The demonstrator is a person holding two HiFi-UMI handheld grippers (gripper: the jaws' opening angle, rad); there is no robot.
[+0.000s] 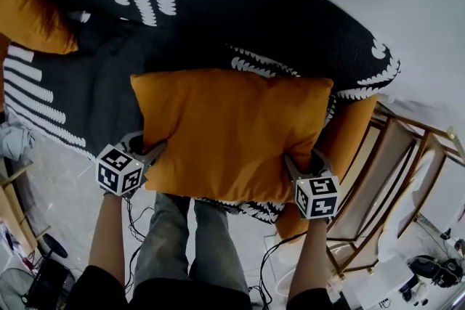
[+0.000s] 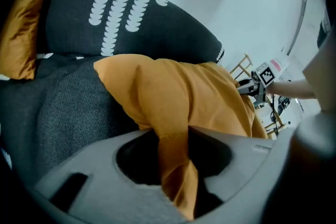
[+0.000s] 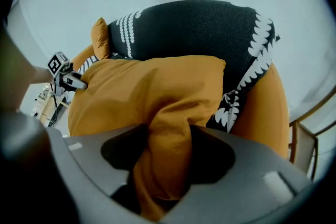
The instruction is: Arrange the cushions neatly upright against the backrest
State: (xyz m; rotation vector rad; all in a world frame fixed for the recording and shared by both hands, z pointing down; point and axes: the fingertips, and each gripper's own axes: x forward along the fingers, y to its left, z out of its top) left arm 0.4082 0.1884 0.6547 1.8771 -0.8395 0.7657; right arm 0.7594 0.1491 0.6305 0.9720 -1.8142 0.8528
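A large orange cushion (image 1: pixel 232 131) lies over the front of the dark sofa seat (image 1: pixel 94 83). I grip it by its two near corners. My left gripper (image 1: pixel 145 156) is shut on its left corner, with fabric bunched between the jaws (image 2: pixel 176 139). My right gripper (image 1: pixel 301 165) is shut on its right corner, pinching a thick fold (image 3: pixel 168 136). The backrest (image 1: pixel 240 11), black with white scallop rows, rises behind it. A second orange cushion (image 1: pixel 33 14) leans at the sofa's far left end. Another orange cushion (image 1: pixel 349 131) shows at the right end, partly hidden.
A wooden frame (image 1: pixel 392 178) stands close to the sofa's right end. Cables (image 1: pixel 272 258) trail on the pale floor by the person's legs (image 1: pixel 192 243). More wooden pieces and clutter (image 1: pixel 14 207) sit at the lower left.
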